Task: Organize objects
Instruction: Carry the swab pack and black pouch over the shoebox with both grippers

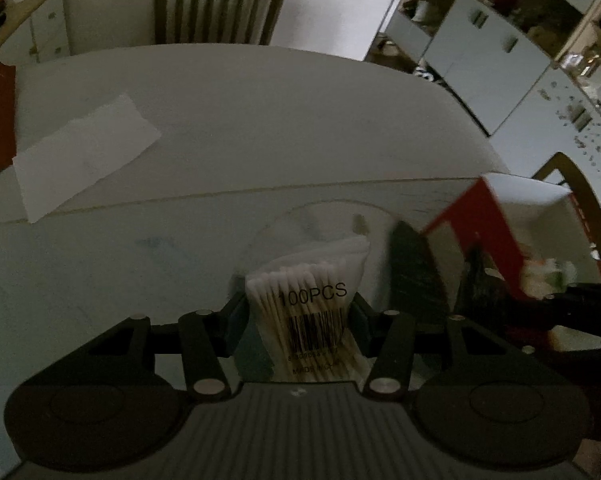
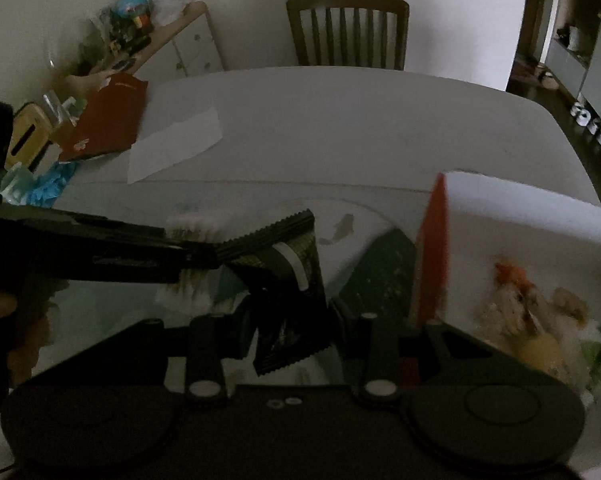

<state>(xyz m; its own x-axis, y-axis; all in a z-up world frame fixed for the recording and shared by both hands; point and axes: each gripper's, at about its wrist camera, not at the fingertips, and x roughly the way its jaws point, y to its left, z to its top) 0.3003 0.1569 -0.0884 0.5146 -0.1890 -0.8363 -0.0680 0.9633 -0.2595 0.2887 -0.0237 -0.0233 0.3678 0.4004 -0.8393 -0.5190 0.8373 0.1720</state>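
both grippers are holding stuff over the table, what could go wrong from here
1. The left gripper pinches the cotton swab bag only by its soft sides, so it may slip.
2. The right gripper holds a dark sachet tilted; it could twist free.
3. The red and white box stands close by and may get knocked.

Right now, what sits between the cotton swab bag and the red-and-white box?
A dark sachet, held in the right gripper, sits between the cotton swab bag and the red-and-white box; the left wrist view shows it.
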